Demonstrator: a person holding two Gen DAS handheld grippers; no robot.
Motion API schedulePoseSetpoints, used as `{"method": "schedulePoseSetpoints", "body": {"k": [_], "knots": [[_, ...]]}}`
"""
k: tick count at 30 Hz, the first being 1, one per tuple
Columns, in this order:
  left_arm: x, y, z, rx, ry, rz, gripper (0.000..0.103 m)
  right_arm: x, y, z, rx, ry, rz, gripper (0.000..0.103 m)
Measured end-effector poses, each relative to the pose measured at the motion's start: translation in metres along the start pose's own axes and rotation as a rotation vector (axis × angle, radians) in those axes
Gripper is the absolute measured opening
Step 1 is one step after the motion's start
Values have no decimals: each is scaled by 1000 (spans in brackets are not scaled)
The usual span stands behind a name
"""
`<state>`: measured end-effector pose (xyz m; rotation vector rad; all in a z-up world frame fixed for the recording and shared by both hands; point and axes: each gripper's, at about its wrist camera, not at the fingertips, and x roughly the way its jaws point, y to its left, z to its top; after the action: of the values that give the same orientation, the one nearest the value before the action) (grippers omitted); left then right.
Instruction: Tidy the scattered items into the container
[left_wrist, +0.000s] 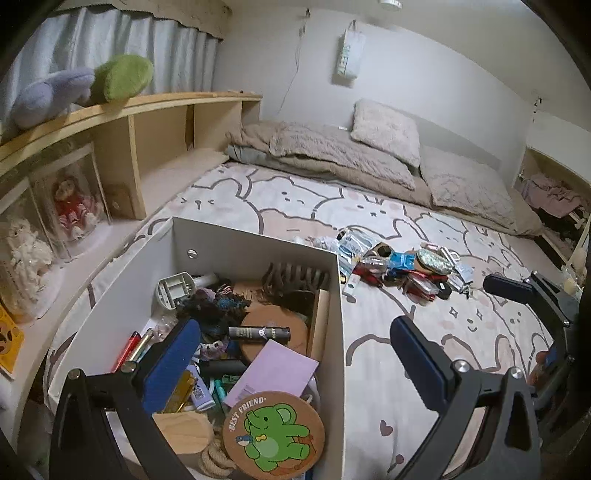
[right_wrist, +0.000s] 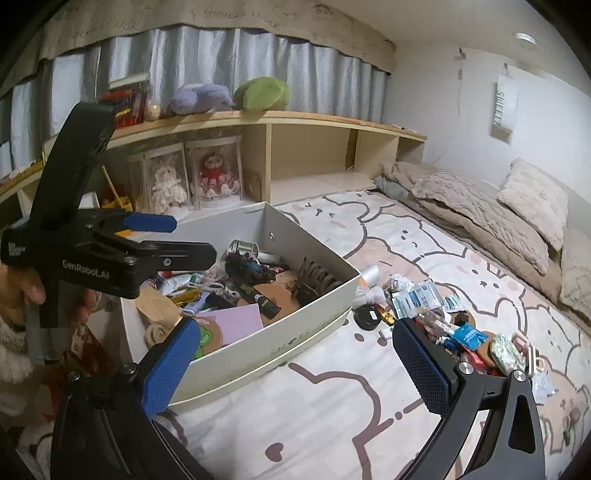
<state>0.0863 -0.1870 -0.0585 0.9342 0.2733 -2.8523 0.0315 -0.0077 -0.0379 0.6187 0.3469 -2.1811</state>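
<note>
Bedding printed with cartoon bears covered the bed (right_wrist: 332, 398), which carried both the container and the loose items; a wooden shelf unit (right_wrist: 303, 147) with boxed dolls ran along the far left.

The container (left_wrist: 258, 243), a white open box, sat on the bed at the left and was already well filled: a hair claw (left_wrist: 295, 277), a dark tube (left_wrist: 258, 333), a pink card (left_wrist: 273, 373) and an elephant coaster (left_wrist: 273, 435) lay heaped inside. The scattered pile (left_wrist: 402, 267) of packets and small trinkets lay on the bedding to the right of the box, just beside its far corner.

The left gripper (left_wrist: 295, 354) hovered over the near right wall of the box, released and empty, one finger above the contents and the other outside. The right gripper (right_wrist: 295, 365) was likewise spread wide and empty, poised near the pile.

Risks noted:
- The pile was tangled; a pinch could likely lift several pieces and shed some in transit.
- The coaster leaned near the rim; further additions could tip it out.
- The soft mattress might let the box shift if a gripper pressed on its wall.
- The two grippers sat close together and could collide over the box.
</note>
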Motion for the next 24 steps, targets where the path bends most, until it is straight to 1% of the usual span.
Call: {"method": "schedulePoseSetpoints", "body": {"k": [6,10,14,19,24], "knots": [[-19,-2,-9,-25,-50,-4,103,-13,-1,-7,37,-40,-32,103],[-30,-8,-15,-16,-84,19,103,-21,-3,-11,57,-57,-49,103],[-42,-11,-23,-22,-104,11,103,-28,-6,-16,75,-73,-58,103],[-53,-18,-30,-7,-129,26,103,-37,-7,-20,87,-84,-89,103],[-64,-22,-36,2,-160,19,103,-48,-11,-22,118,-106,-111,103]]}}
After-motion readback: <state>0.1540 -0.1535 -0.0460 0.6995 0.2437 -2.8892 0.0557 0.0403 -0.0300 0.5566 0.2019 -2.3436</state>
